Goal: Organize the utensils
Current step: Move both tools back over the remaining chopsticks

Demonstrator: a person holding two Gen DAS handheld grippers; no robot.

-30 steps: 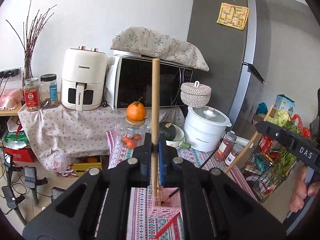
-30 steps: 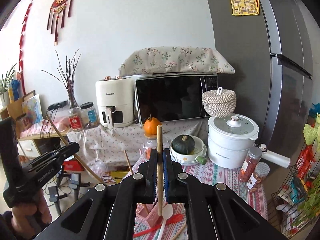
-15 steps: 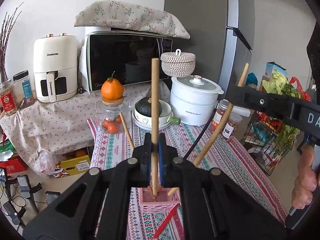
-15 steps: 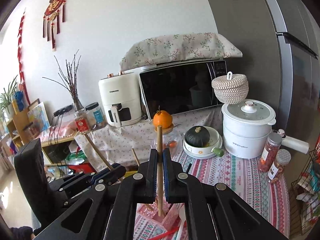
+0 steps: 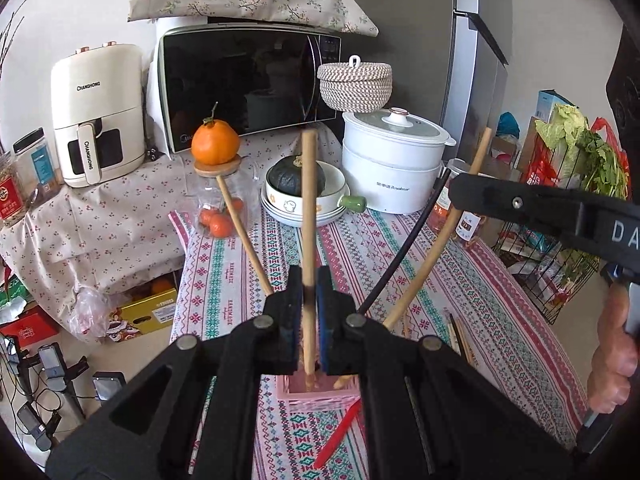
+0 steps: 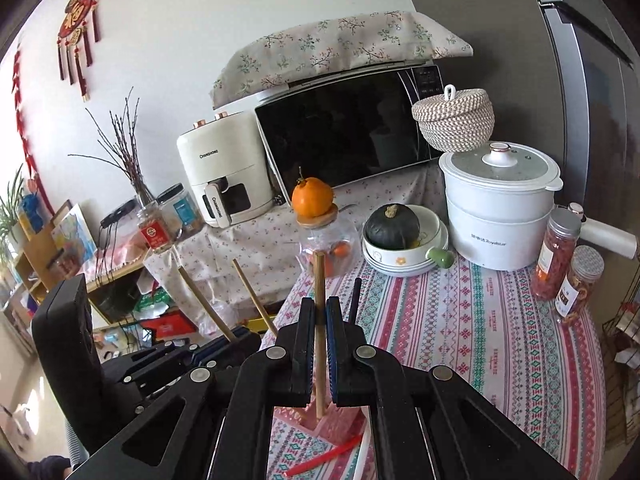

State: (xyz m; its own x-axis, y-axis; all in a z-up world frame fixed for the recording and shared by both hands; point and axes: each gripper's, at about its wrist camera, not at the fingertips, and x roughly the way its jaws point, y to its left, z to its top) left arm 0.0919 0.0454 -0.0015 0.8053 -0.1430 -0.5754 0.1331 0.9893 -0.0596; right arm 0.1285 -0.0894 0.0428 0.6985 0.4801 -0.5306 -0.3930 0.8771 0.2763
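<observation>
Now both grippers have come down to the pink holder (image 5: 316, 394): the left gripper (image 5: 308, 316) and right gripper (image 6: 319, 344) fingers each pinch a wooden chopstick (image 5: 308, 216), tips dipping inside.

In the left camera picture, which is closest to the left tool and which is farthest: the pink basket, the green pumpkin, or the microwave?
From the left tool, nearest first:
1. Pink basket, right under the tool's tips on the striped cloth.
2. Green pumpkin, in the white bowl mid-table, farther back.
3. Microwave, at the very back by the wall, under the flowered cloth.
</observation>
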